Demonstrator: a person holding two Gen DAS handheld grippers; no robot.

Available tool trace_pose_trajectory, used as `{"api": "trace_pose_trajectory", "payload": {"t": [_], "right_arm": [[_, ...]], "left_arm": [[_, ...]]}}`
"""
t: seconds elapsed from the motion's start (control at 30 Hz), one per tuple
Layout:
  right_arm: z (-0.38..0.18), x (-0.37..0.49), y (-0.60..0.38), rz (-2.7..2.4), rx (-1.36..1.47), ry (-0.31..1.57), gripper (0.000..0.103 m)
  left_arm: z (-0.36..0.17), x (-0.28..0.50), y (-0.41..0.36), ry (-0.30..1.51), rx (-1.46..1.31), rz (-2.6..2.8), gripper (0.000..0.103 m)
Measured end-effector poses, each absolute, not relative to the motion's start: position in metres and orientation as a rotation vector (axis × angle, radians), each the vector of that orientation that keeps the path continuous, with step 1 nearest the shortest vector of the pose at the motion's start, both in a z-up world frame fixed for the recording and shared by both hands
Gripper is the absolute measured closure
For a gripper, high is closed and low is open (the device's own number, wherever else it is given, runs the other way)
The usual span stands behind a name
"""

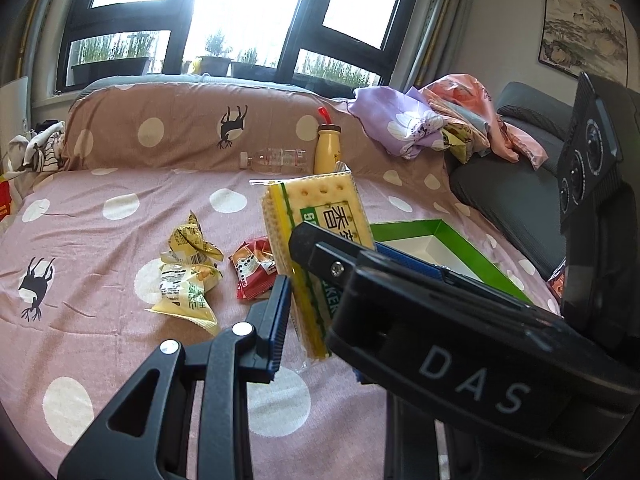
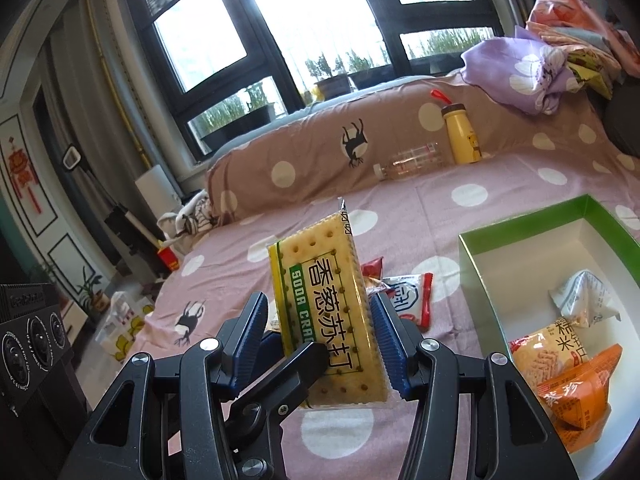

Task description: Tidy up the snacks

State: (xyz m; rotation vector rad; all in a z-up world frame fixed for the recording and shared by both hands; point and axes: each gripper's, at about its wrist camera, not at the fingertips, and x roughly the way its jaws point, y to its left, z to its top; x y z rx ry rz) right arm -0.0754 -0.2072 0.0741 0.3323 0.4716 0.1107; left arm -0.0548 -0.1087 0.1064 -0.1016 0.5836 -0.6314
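Note:
A yellow-and-green soda cracker pack [image 2: 324,312] stands upright above the pink dotted bedspread [image 2: 440,208]. My left gripper [image 1: 296,280] is shut on the pack [image 1: 320,208] across its flat faces. One of its black fingers [image 2: 304,364] crosses the front of the pack in the right wrist view. My right gripper [image 2: 320,340] holds the same pack by its narrow edges, blue pads on either side. Its black arm marked DAS [image 1: 472,368] covers the lower right of the left wrist view.
A green box [image 2: 520,224] with a white inside lies to the right, with several snack packs [image 2: 576,392] in it. Loose yellow packs [image 1: 188,276] and a red pack [image 1: 252,268] lie on the bed. A yellow bottle [image 1: 326,152], a clear bottle [image 1: 276,159] and a cloth pile [image 1: 420,124] sit behind.

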Motion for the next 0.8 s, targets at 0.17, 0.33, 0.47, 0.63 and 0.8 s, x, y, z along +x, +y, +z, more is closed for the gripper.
{"api": "trace_pose_trajectory", "payload": {"t": [0.17,0.33,0.47,0.63,0.8], "right_arm": [[0.077,-0.078,-0.207,0.103,0.327,0.456,0.046],[0.082,-0.083,-0.205,0.092,0.321,0.430,0.046],[0.086,-0.087,-0.203,0.083,0.309,0.404,0.046],[0.090,-0.092,-0.201,0.069,0.294,0.374,0.046],[0.093,-0.096,-0.197,0.053,0.280,0.358,0.046]], "left_arm": [[0.107,-0.055,-0.107,0.579,-0.111,-0.641,0.079],[0.110,-0.058,-0.106,0.567,-0.119,-0.653,0.079],[0.114,-0.062,-0.106,0.541,-0.120,-0.665,0.079],[0.118,-0.067,-0.106,0.511,-0.113,-0.672,0.079],[0.120,-0.070,-0.106,0.498,-0.111,-0.684,0.079]]}}
